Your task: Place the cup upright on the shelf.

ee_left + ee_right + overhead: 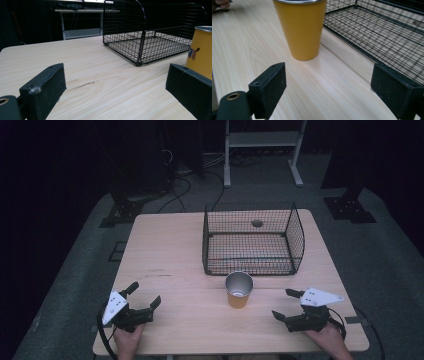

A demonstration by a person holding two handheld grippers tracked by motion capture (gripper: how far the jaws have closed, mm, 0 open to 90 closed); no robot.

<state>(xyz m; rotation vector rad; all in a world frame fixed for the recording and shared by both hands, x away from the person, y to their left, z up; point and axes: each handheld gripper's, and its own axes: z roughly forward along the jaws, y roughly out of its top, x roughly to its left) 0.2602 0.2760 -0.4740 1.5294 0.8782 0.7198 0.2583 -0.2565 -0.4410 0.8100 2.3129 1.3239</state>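
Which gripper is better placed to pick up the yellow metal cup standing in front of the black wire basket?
Probably the right gripper: its open jaws point at the yellow metal cup, close ahead. The left gripper sees the cup at its view's edge, beside the black wire basket.

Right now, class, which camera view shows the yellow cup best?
The high view: the whole yellow cup shows, with its open metal mouth, standing before the wire basket. The right gripper view shows its wall close up, rim cropped. The left gripper view shows one side at the edge.
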